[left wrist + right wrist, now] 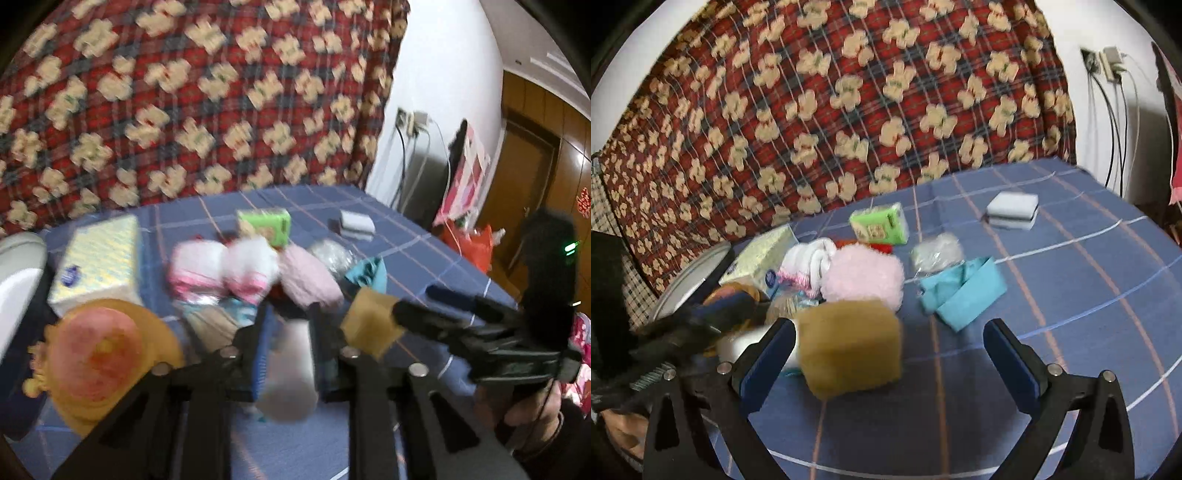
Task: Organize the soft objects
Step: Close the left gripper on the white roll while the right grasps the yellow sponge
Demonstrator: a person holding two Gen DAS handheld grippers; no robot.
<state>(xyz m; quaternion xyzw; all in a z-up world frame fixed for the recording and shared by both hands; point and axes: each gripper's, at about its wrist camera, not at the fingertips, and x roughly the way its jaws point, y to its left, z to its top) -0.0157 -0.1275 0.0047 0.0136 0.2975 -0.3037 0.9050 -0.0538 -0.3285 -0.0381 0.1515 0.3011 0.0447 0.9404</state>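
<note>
My left gripper (289, 314) is shut on a white soft roll (291, 369), held just above the blue checked cloth (424, 251). In the right wrist view that gripper (698, 325) is a dark blur at the left. My right gripper (890, 326) stands wide open. A tan sponge block (849, 347) lies between its jaws, close to the left finger (772, 350); the right finger (1012, 354) is well clear of it. The same sponge (369, 328) shows at the right gripper's (413, 306) tips in the left wrist view.
A heap lies behind: pink fluffy ball (864, 277), white and pink socks (812, 262), tissue box (761, 258), green tissue pack (881, 223), silvery bag (936, 253), teal cloth (964, 291), white-grey sponge (1014, 210). An orange round plush (96, 354) lies left. A bear-print blanket (849, 110) rises behind.
</note>
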